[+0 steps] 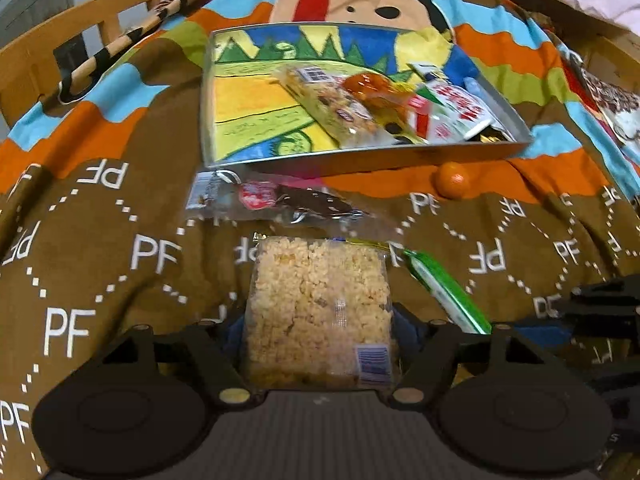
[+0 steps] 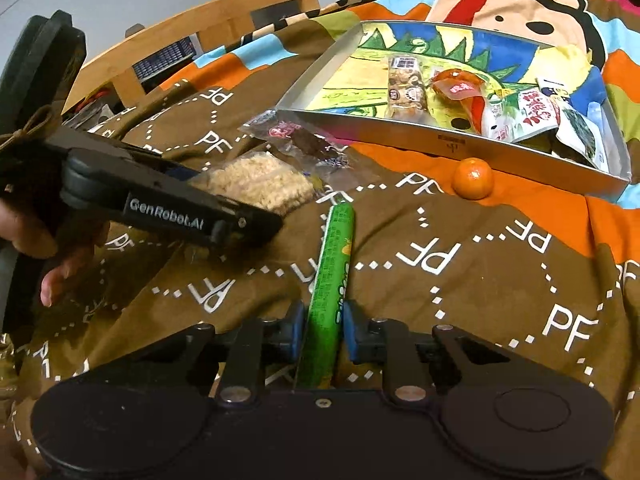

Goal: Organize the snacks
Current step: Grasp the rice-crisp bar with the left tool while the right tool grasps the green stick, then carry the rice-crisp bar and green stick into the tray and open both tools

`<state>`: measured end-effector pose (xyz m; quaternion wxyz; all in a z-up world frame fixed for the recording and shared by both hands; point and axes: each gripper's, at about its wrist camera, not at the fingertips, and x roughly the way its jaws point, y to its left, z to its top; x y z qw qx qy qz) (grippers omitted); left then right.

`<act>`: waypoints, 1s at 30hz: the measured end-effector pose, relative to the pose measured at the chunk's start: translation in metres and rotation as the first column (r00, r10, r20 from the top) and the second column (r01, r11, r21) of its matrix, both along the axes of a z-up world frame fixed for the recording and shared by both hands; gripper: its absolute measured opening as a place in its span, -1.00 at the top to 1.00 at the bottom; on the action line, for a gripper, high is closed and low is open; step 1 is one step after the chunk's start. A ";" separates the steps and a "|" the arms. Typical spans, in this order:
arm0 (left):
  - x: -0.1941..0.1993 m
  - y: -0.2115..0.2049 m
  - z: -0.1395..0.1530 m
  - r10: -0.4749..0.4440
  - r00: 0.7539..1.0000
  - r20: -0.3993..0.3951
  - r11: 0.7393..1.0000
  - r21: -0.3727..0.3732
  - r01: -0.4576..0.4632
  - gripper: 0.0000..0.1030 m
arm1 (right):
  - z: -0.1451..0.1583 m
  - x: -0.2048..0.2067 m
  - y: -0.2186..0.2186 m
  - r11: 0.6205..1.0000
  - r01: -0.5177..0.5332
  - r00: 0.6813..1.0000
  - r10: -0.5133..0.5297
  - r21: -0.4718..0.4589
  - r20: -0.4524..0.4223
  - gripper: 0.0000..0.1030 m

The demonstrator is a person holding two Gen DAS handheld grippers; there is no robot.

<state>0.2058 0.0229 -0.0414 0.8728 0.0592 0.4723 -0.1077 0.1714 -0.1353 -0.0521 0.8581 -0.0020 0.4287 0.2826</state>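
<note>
The left gripper (image 1: 318, 320) has its jaws closed on a clear-wrapped puffed rice cake (image 1: 320, 304); the blue pads press against both sides of the pack, which stands wide between them and reaches forward past the fingertips. The right gripper (image 2: 323, 330) has its jaws set narrow around a green snack stick (image 2: 332, 272). The stick runs lengthwise between the two blue pads, which meet its sides, and most of its length lies ahead of the fingertips on the brown blanket (image 2: 480, 280).

Taking the silver tray (image 2: 440, 142) as the landmark: the rice cake is on the near side of the tray, well short of its front wall, and the green stick lies just right of the cake, also short of the tray. A chocolate bar in clear wrap (image 1: 304, 200) lies between the rice cake and the tray, close to the front wall. A small orange (image 2: 473, 178) sits just outside the tray's front wall, toward its right end. Inside the tray, bunched toward its right half, lie a nut bar (image 2: 406, 88), an orange jelly pack (image 2: 456, 86) and a white and red packet (image 2: 520, 114).
</note>
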 end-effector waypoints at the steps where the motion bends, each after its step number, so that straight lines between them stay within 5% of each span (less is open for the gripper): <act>1: 0.000 -0.002 -0.001 -0.006 1.000 0.006 1.000 0.016 0.006 -0.48 | 0.000 0.000 0.001 1.000 -0.007 1.000 0.007 -0.003 0.003 0.41; 7: 0.010 -0.005 -0.008 0.025 1.000 -0.010 1.000 0.007 -0.025 -0.57 | -0.009 0.010 -0.004 0.998 0.005 0.999 -0.002 0.063 -0.042 0.36; 10: 0.009 -0.003 -0.007 0.047 0.999 -0.008 0.999 -0.006 -0.047 -0.50 | -0.011 0.017 -0.014 0.989 0.061 0.993 -0.047 0.135 -0.110 0.59; 15: -0.006 -0.005 -0.001 0.067 0.998 -0.003 0.997 0.025 -0.067 -0.47 | -0.006 0.011 -0.015 0.990 0.077 0.991 -0.063 0.119 -0.114 0.61; 22: -0.032 -0.014 0.023 0.092 0.995 0.033 0.995 0.034 -0.093 -0.46 | 0.025 -0.017 -0.013 0.999 0.035 0.994 -0.034 -0.005 0.102 0.63; 30: -0.044 -0.036 0.058 0.088 0.986 0.140 0.995 0.030 -0.093 -0.46 | 0.050 -0.029 -0.025 0.993 0.083 0.952 -0.055 -0.081 0.301 0.63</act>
